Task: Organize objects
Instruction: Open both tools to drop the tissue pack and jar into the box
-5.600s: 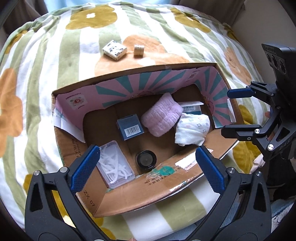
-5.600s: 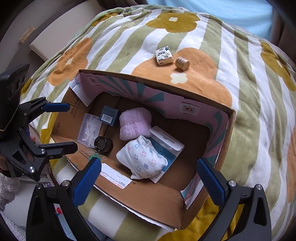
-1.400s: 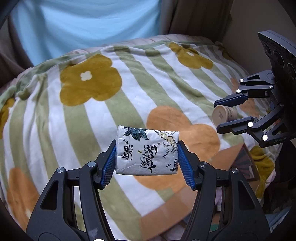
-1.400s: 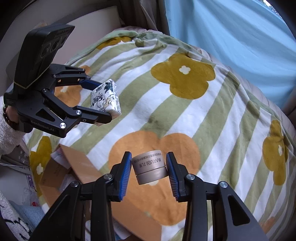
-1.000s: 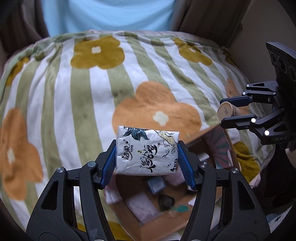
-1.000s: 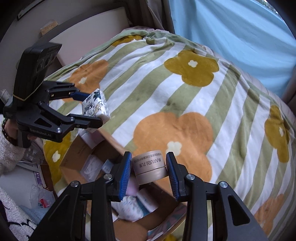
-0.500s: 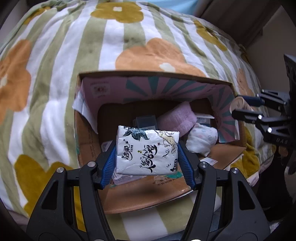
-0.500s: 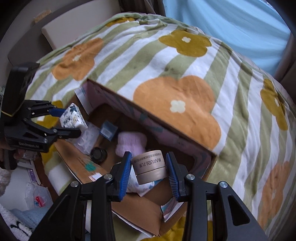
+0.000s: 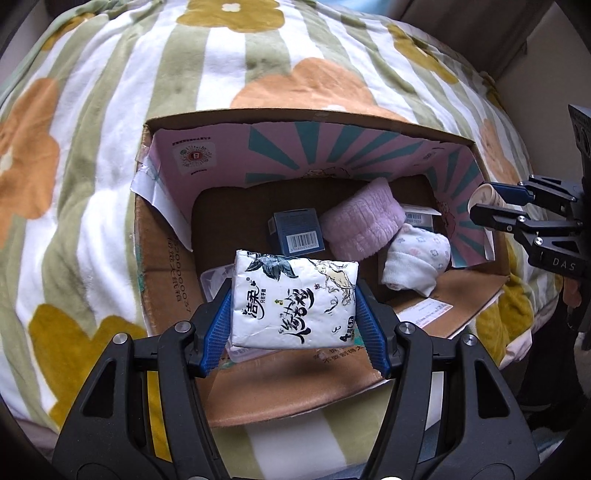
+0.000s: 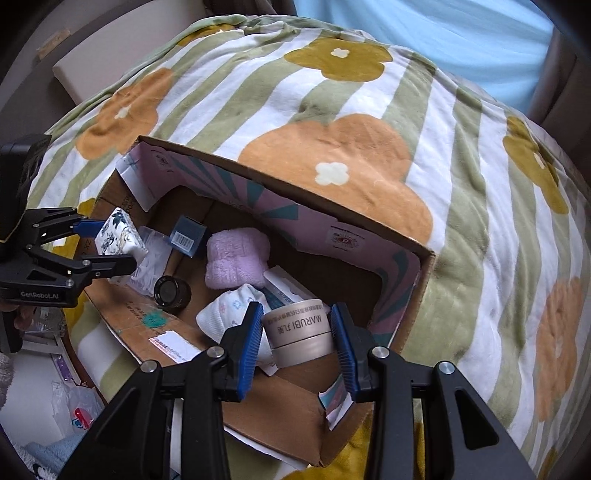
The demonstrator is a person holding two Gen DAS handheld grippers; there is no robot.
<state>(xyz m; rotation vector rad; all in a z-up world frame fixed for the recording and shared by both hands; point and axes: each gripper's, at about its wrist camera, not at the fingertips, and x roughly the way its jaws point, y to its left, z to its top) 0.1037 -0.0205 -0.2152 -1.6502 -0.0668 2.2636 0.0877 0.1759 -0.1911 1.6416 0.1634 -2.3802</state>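
We saw both views in soft, even daylight that seemed to come from the pale blue curtain (image 10: pixel 461 33) at the far side, leaving the floral blanket (image 9: pixel 110 110) bright and without hard shadows. The inside of the cardboard box (image 9: pixel 229 218) lay in mild shade, its floor darker than its rim, while the glossy tissue pack (image 9: pixel 293 301) and small metal screws on the tongs caught faint highlights. We found the centres sharp, but the fisheye lenses bowed straight edges strongly and darkened every corner into black vignette.
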